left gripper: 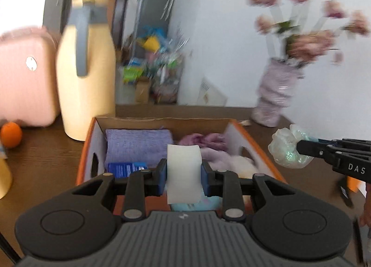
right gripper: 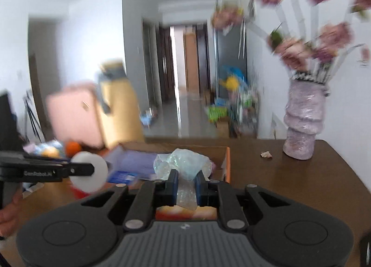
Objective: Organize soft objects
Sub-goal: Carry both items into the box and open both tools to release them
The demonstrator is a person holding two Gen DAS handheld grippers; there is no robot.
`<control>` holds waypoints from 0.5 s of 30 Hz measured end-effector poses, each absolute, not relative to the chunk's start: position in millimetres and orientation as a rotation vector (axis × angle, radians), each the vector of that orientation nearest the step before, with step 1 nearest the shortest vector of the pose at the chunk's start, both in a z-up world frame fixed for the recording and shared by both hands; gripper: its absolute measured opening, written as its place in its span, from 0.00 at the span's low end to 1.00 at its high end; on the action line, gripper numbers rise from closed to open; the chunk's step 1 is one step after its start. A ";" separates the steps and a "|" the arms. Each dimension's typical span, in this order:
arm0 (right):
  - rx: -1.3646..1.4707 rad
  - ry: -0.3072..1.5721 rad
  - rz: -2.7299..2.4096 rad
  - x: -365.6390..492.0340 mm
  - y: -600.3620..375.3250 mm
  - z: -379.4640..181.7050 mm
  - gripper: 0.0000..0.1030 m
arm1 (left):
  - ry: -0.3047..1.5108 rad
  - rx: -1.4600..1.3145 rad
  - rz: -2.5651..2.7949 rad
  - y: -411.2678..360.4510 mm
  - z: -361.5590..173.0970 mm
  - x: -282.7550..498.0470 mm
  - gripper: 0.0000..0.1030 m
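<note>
Holding both loads above the cardboard box (left gripper: 255, 144): your left gripper (left gripper: 184, 175) pinches a white foam roll (left gripper: 183, 162), your right gripper (right gripper: 185, 185) clamps crinkly plastic wrap (right gripper: 183, 162). Release too early and the light wrap likely drifts outside the rim.

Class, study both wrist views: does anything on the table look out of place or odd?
One small thing: a crumpled pale scrap lies loose on the bare brown table, left of the pink vase and outside the cardboard box. Nothing looks spilled or tipped.
</note>
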State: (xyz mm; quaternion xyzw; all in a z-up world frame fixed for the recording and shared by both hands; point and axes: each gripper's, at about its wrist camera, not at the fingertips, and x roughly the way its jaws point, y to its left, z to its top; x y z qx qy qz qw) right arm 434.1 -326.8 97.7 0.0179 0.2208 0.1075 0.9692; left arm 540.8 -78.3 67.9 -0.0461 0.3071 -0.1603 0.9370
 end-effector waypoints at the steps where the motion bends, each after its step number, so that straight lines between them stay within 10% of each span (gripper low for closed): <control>1: 0.022 0.481 0.212 461.9 -326.9 97.1 0.14 | 0.662 -0.106 -0.321 -80.6 60.7 563.1 0.29; 13: -0.243 0.817 0.131 663.7 -284.4 13.9 0.16 | 0.819 -0.053 -0.317 -88.5 -9.8 646.4 0.30; 15: -0.240 0.838 0.128 667.1 -281.7 4.2 0.16 | 0.797 -0.068 -0.342 -86.7 -5.8 643.2 0.46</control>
